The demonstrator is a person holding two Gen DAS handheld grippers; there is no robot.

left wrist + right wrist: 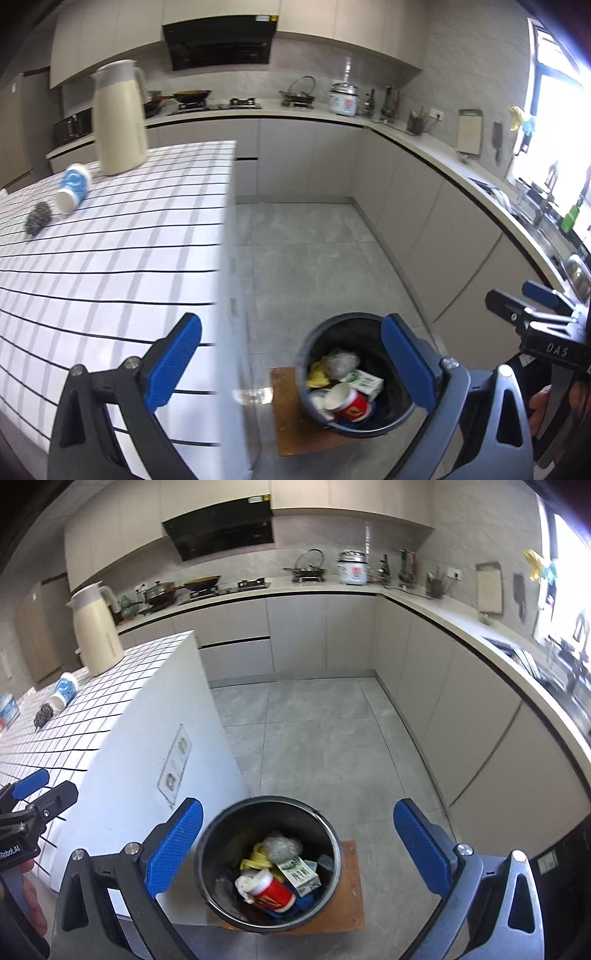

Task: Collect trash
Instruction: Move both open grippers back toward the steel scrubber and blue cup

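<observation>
Right gripper (pixel 297 843) spread wide, nothing between its blue pads, hanging directly over the dark trash bin (pixel 221 825). Bin sits below and between the fingers, on a brown wooden board (pixel 349 890) on the grey floor. Inside the bin: red paper cup (pixel 273 891) on its side, green-and-white carton (pixel 301 873) just right of it, yellow wrapper (pixel 256 856) and a crumpled clear plastic wad (pixel 280 843) at the far side.

Left gripper (pixel 291 363) also spread wide and empty. It straddles the edge of the checked table (pixel 110 258): left finger over the tabletop, right finger over the bin (pixel 317 332), which lies below and right of the gripper centre.

Trash left on the table, far ahead-left of the left gripper: blue-and-white cup (pixel 74 188) lying on its side, steel scourer (pixel 38 218) just beside its open end. Cream thermos jug (pixel 118 118) stands upright beyond them.

Left view only: table surface close up, and the right gripper's body at the right edge with part of a hand (pixel 543 406) on it. Right view only: full bin interior, the table's white side panel with an outlet plate (pixel 175 762), and a blue packet (pixel 8 707) at the table's far left, cut off by the frame edge.
</observation>
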